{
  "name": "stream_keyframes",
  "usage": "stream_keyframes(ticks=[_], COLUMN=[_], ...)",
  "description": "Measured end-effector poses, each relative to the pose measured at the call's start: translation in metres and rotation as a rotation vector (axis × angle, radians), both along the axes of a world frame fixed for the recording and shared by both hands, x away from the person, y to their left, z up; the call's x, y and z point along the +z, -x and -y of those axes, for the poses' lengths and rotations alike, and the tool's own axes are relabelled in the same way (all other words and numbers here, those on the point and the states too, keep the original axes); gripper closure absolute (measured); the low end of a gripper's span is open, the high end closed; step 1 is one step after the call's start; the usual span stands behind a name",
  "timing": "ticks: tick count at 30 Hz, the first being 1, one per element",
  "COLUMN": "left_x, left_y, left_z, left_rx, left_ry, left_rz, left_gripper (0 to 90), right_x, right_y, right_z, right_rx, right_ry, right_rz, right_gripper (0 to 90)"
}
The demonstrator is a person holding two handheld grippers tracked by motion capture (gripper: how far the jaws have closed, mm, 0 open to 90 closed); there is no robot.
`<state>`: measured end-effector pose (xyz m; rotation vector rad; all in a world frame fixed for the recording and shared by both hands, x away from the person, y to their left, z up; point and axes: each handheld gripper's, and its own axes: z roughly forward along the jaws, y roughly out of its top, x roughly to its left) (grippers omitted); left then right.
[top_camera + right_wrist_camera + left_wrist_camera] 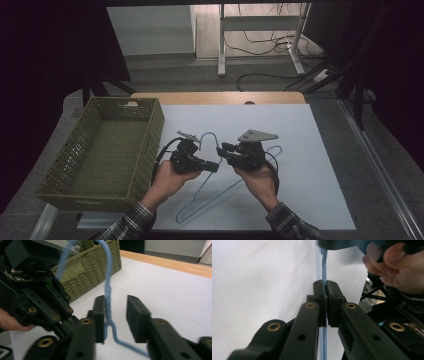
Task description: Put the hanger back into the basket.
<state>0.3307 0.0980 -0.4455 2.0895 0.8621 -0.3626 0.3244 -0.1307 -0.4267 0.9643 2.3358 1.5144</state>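
A light blue wire hanger [220, 196] lies on the white sheet [300, 150], its hook pointing away from me. My left gripper [215, 166] is shut on the hanger; in the left gripper view the jaws [326, 286] pinch the blue wire [324, 265], which runs straight between them. My right gripper [221, 149] stands open at the hanger's neck. In the right gripper view the twisted neck [108, 290] rises between the open jaws [116, 300], close against the left one. The left gripper [37, 302] sits just beside it there.
A green woven basket [150, 125] stands at the left of the sheet, with nothing seen in it. The wooden table edge [215, 97] runs along the far side. Desk legs and cables [260, 45] lie on the floor beyond.
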Motion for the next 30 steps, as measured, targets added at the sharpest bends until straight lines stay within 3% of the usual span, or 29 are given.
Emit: stream_keyframes(ticks=[3,5,16,24,30], left_x=[0.010,0.015,0.038,0.063,0.085], left_y=[0.003,0.004,0.008,0.014,0.017], left_z=[-0.001,-0.003,-0.015,-0.035,-0.057], left_rx=[0.008,0.020,0.043,0.074,0.107], left_ry=[-0.029,-0.023,-0.033,-0.055,-0.070], left_rz=[0.031,0.039,0.068,0.091,0.124], left_gripper=[88.1,88.2,88.2,88.1,88.1], right_x=[0.007,0.011,0.032,0.032,0.027], right_y=[0.005,0.008,0.026,0.045,0.059], right_z=[0.006,0.010,0.048,0.065,0.074], right_rx=[-0.010,-0.018,-0.043,-0.045,-0.053], right_ry=[0.013,0.023,-0.020,0.014,0.038], right_rz=[0.016,0.026,0.007,-0.003,-0.007], right_gripper=[56.9,50.9,29.0,10.0,5.7])
